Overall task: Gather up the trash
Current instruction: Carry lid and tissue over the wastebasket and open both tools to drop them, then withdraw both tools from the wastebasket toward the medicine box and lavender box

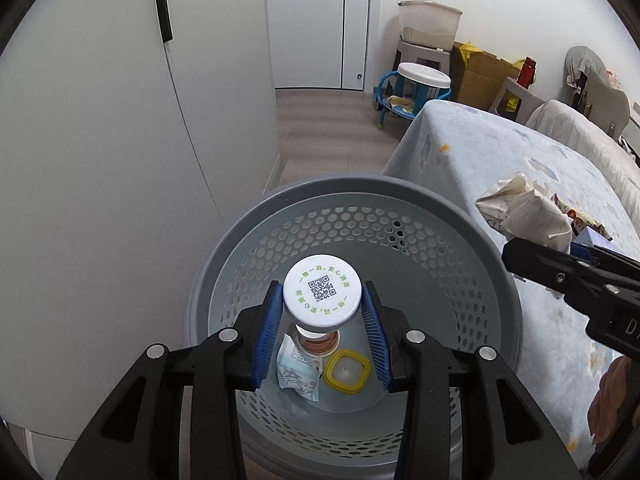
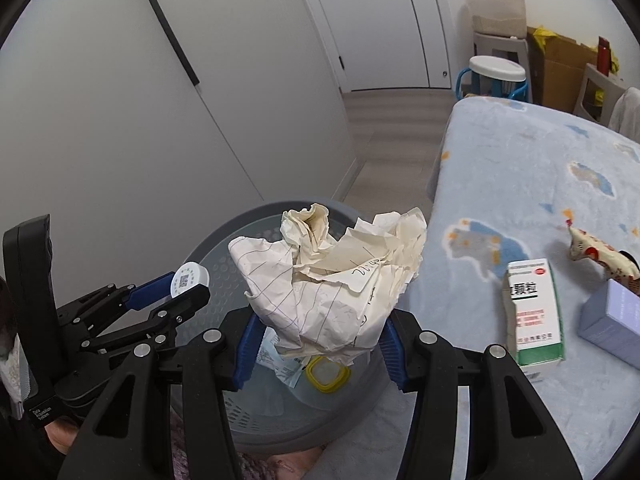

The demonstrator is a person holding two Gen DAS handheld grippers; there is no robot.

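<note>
Bottle body hidden beneath cap, over basket.

From the left wrist we look steeply down, close over the grey basket, which fills the lower centre of the frame. From the right wrist we look forward and down from slightly farther back — the basket sits lower centre-left. Both views share the basket, the white door at top, and the blue blanket at right.

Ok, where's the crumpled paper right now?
The crumpled paper is clamped in the right gripper, held over the grey trash basket, left of the blue blanket.
</note>
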